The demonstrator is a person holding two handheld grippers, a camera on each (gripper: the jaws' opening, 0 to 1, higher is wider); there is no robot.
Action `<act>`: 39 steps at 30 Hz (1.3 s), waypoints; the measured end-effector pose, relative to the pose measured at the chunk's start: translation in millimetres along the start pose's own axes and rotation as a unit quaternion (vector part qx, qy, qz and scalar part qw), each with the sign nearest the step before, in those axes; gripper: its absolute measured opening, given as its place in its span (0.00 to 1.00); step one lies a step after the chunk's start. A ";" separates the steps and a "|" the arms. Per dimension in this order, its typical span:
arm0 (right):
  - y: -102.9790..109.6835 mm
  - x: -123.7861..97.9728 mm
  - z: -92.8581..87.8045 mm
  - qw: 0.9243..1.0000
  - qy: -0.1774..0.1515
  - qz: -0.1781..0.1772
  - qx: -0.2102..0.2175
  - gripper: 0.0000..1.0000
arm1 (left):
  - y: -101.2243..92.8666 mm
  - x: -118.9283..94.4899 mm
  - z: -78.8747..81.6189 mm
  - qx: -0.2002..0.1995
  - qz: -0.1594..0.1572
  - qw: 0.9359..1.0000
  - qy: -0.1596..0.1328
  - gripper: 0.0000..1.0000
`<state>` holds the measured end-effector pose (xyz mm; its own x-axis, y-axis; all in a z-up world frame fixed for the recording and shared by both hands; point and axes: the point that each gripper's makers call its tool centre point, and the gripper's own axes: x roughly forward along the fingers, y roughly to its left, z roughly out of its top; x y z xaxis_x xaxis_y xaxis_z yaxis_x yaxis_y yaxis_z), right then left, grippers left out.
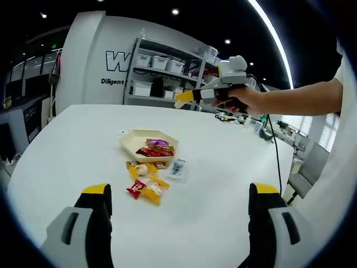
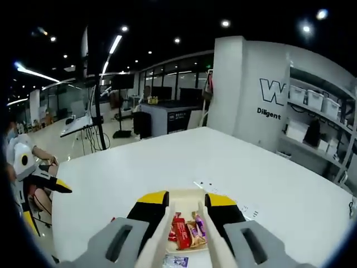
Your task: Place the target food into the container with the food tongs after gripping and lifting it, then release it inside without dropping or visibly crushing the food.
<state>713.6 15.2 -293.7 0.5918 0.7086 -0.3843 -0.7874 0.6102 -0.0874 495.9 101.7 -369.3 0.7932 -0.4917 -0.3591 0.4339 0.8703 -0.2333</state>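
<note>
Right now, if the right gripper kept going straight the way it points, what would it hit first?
Most likely the wrapped snacks in the tray, which sit between the right gripper's fingers; depth is unclear.

You see wrapped snacks (image 1: 146, 184) scattered on the white table just beside the cream hexagonal tray (image 1: 134, 139) holding more.

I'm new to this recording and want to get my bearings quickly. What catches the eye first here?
A cream tray holding red and purple wrapped snacks sits mid-way across a big white table, with more loose snack packets scattered just in front of it. The right gripper, in a person's hand, hangs high above the table, while the left gripper is spread wide in the foreground.
</note>
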 end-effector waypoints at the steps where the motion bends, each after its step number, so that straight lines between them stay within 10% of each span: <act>1: 0.9 0.1 -1.0 1.000 0.003 0.004 0.005 0.21 | -0.5 -0.1 -0.6 0.000 0.000 1.000 0.001 0.99; 14: 7.7 1.3 -14.1 1.000 0.011 0.013 0.012 0.21 | -2.2 -5.4 -3.8 -0.003 0.002 1.000 0.005 0.99; 39: 55.8 16.8 -115.5 0.992 0.107 0.055 0.026 0.22 | -5.2 -12.3 -12.5 -0.006 -0.003 1.000 0.013 0.99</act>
<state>659.7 20.2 -411.2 0.4478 0.6845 -0.5752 -0.8322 0.5543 0.0117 478.6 102.9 -375.0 0.7793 -0.4978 -0.3806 0.4336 0.8669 -0.2460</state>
